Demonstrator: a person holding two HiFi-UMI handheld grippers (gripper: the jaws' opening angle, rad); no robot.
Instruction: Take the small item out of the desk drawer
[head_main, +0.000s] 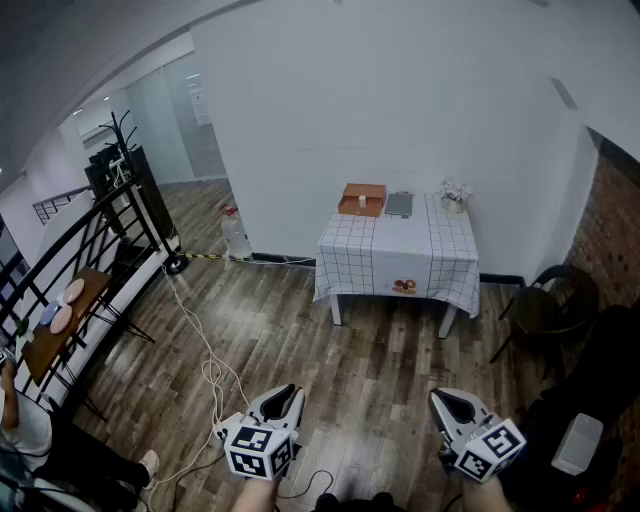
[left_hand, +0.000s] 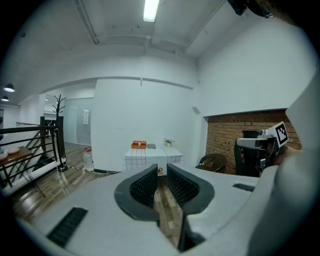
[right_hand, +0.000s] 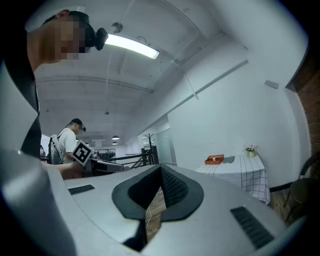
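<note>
An orange drawer box stands at the back left of a table under a checked cloth, far across the room by the white wall. A small white thing sits on top of the box. The box also shows small in the left gripper view and in the right gripper view. My left gripper and my right gripper hang low over the wooden floor, well short of the table. Both are shut, with nothing between their jaws.
Beside the box lie a grey flat item and a flower pot. A dark chair stands right of the table. A white cable runs across the floor, and a water bottle stands by the wall. A black railing borders the left.
</note>
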